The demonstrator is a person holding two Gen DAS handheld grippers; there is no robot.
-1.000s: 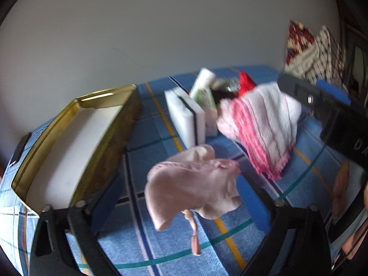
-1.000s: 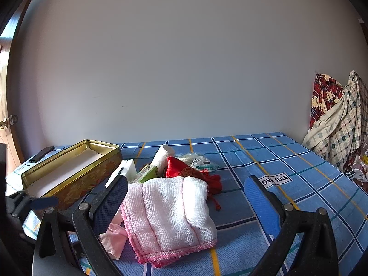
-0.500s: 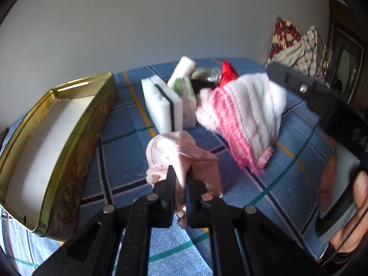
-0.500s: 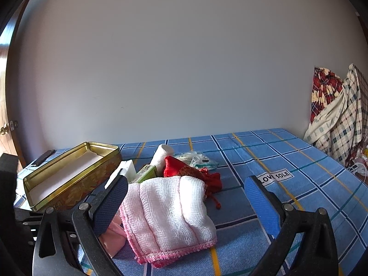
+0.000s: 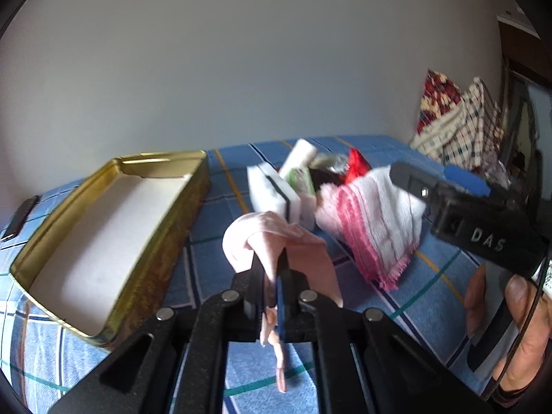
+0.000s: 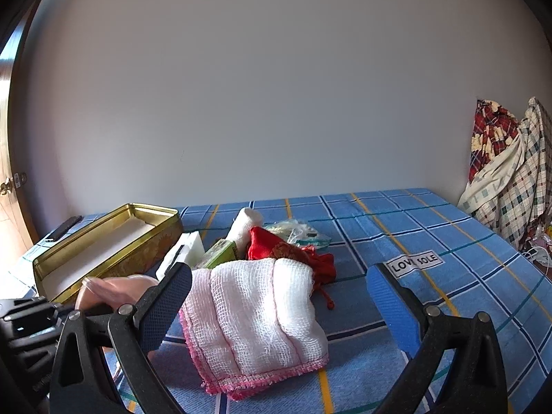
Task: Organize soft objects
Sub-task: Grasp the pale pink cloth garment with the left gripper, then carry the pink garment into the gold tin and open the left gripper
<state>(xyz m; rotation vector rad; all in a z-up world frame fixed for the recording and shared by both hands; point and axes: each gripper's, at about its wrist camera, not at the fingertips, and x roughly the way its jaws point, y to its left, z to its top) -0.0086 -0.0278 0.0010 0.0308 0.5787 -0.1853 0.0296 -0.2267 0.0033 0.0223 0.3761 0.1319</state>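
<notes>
My left gripper is shut on a pale pink cloth and holds it lifted above the blue checked bedsheet, just right of the open gold tin. The pink cloth also shows blurred in the right wrist view. A folded white gauze towel with pink edging lies in front of my right gripper, which is open and empty above it. The towel shows in the left wrist view too. The gold tin has a white lining and nothing in it.
Behind the towel lie a white sponge, a white roll, a green packet, a red pouch and a clear plastic bag. Plaid clothes hang at the right. A dark remote lies left of the tin.
My left gripper closed on the pink cloth and has lifted it off the sheet. My right gripper stayed open and barely moved.
</notes>
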